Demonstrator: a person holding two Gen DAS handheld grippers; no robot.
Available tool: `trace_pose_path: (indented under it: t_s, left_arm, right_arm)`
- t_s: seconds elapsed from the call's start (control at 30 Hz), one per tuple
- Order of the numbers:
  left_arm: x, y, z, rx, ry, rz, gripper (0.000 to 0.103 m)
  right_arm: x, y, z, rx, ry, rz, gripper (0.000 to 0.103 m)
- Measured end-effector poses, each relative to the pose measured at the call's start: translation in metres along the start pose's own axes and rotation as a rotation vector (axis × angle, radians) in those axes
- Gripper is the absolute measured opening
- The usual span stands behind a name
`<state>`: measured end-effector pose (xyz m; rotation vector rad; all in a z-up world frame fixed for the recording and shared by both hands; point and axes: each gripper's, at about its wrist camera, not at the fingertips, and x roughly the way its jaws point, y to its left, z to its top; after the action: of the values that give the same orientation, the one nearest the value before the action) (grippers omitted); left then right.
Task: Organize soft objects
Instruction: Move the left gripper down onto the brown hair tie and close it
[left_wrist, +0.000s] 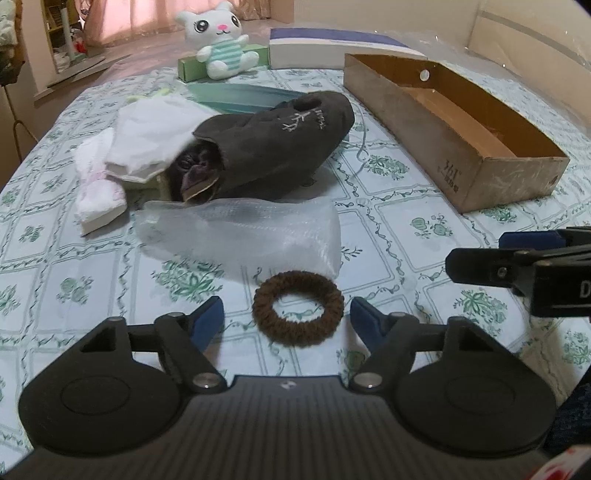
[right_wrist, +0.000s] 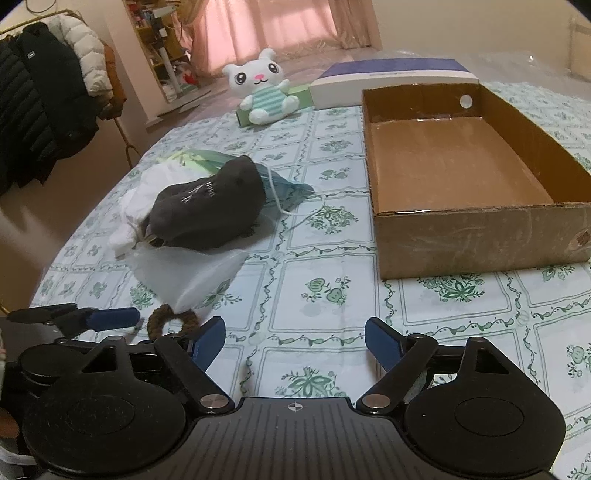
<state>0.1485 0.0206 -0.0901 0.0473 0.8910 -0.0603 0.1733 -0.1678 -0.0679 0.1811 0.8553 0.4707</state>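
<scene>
A brown fuzzy scrunchie (left_wrist: 297, 282) lies flat on the green-patterned tablecloth. My left gripper (left_wrist: 286, 314) straddles it, one blue pad on each side, open and not touching it. My right gripper (right_wrist: 295, 328) is open over bare cloth with nothing between its pads, just right of the scrunchie (right_wrist: 159, 317). Behind the scrunchie lie a clear plastic bag (left_wrist: 240, 229), a dark grey embroidered cloth (left_wrist: 280, 140) and white cloths (left_wrist: 147, 129). A white plush cat (left_wrist: 221, 40) sits at the far edge. An empty cardboard box (right_wrist: 480, 240) stands at the right.
A teal bag (left_wrist: 236, 96) lies behind the dark cloth. A green carton (left_wrist: 188, 68) and a white-and-purple box (left_wrist: 332, 48) stand at the back. Jackets (right_wrist: 37, 110) hang off the table at the left. The right gripper's fingers (left_wrist: 480, 264) reach in from the right of the left wrist view.
</scene>
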Motion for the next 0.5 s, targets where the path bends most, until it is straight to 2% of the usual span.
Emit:
trace_pose_path:
  t_s: [0.13, 0.23, 0.5]
  left_arm:
    - [0.0072, -0.0026, 0.0036, 0.022, -0.007, 0.009, 0.066]
    - [0.0085, -0.0030, 0.0051, 0.036, -0.019, 0.002, 0.057]
    - [-0.0008, 0.0033, -0.0032, 0.046, -0.035, -0.013, 0.023]
  right_arm:
    - [0.0026, -0.0054, 0.0008, 0.014, -0.001, -0.003, 0.083]
    - [0.0042, -0.0077, 0.0017, 0.022, 0.000, -0.001, 0.083]
    - [0.0038, -0.0066, 0.0023, 0.010, -0.003, 0.006, 0.083]
